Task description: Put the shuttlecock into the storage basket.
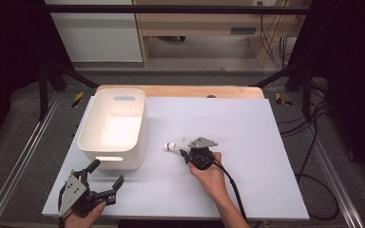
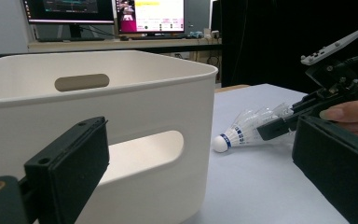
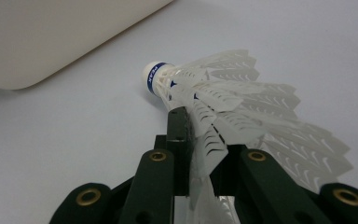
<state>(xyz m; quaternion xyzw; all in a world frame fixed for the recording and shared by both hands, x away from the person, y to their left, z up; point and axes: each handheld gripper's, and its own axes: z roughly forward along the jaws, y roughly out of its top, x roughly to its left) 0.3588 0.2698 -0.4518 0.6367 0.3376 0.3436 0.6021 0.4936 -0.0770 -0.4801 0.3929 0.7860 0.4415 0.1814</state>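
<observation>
A white feathered shuttlecock (image 1: pixel 173 146) with a blue band on its cork lies on its side on the white tabletop (image 1: pixel 247 118), cork pointing toward the bin. My right gripper (image 1: pixel 184 153) is at mid-table, its jaws shut on the feather skirt. In the right gripper view the shuttlecock (image 3: pixel 223 98) has its feathers squeezed between the two black jaws of the right gripper (image 3: pixel 200 135). My left gripper (image 1: pixel 108 172) stands open at the near left with nothing between its jaws. The left gripper view looks between its own wide-apart jaws at the shuttlecock (image 2: pixel 242 133) and the right gripper (image 2: pixel 272 128).
A white plastic bin (image 1: pixel 140 128) with cut-out handles stands at the left of the table, just beyond my left gripper; its near wall (image 2: pixel 121 98) is close in the left gripper view. Black frame rails run along both table sides.
</observation>
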